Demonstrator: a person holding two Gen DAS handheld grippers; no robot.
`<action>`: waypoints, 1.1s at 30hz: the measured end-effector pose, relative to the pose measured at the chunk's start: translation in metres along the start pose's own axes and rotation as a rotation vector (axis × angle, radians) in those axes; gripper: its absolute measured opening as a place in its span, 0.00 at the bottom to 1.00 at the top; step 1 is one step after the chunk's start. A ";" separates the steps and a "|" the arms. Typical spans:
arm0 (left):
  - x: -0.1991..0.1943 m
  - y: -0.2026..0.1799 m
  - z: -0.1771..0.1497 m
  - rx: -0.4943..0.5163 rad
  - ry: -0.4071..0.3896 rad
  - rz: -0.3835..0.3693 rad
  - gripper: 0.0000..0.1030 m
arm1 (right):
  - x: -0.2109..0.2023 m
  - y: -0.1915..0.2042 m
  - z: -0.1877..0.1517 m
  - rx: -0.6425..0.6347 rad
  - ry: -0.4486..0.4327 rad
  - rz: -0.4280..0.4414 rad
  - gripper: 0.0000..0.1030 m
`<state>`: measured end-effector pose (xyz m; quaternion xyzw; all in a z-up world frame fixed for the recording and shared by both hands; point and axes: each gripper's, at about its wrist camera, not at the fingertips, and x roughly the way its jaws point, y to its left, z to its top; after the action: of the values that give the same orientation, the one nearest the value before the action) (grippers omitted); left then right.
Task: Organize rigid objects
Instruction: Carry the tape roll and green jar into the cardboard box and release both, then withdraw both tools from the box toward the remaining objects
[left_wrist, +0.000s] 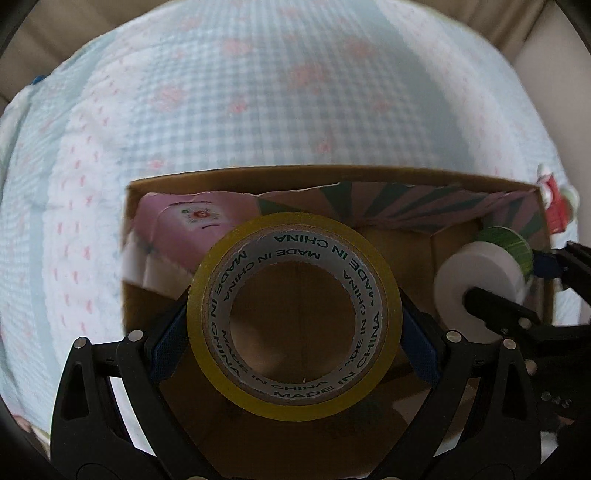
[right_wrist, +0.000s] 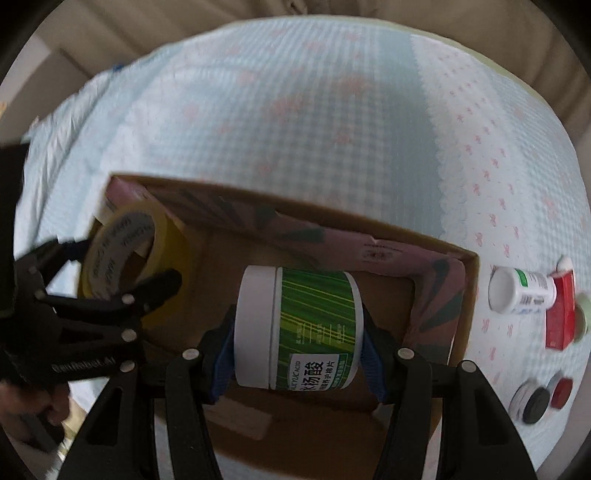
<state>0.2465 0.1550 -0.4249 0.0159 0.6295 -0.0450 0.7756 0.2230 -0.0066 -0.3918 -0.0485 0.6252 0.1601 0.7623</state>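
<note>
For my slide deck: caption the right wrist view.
Right gripper holds a green-labelled jar over the cardboard box; left gripper holds a yellow tape roll.

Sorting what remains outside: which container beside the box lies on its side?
The white bottle with the green-printed label, lying cap toward the cardboard box, against the red box.

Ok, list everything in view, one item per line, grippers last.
Tape roll: one, yellow, held over the box.
Jar: one, white with green label, held over the box.
Cardboard box: one, brown, on the bedspread.
Pink package: one, inside the box, far corner.
Bedspread: one, pale blue check.
White bottle: one, green-labelled, lying beside the box.
Red box: one, next to that bottle.
Small jars: a few, dark and red lids, blurred.
Left gripper: black, shut on the tape roll.
Right gripper: black, shut on the jar.
</note>
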 end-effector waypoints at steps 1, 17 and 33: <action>0.005 -0.001 0.002 0.008 0.013 0.015 0.93 | 0.004 -0.002 -0.001 -0.012 0.009 0.006 0.52; -0.002 -0.016 -0.011 0.110 0.028 0.019 1.00 | 0.013 0.006 -0.036 -0.028 0.044 0.017 1.00; -0.093 0.002 -0.045 0.083 -0.103 0.020 1.00 | -0.058 0.015 -0.046 0.007 -0.052 -0.021 1.00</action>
<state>0.1834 0.1650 -0.3432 0.0517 0.5862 -0.0641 0.8060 0.1660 -0.0155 -0.3436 -0.0483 0.6054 0.1509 0.7800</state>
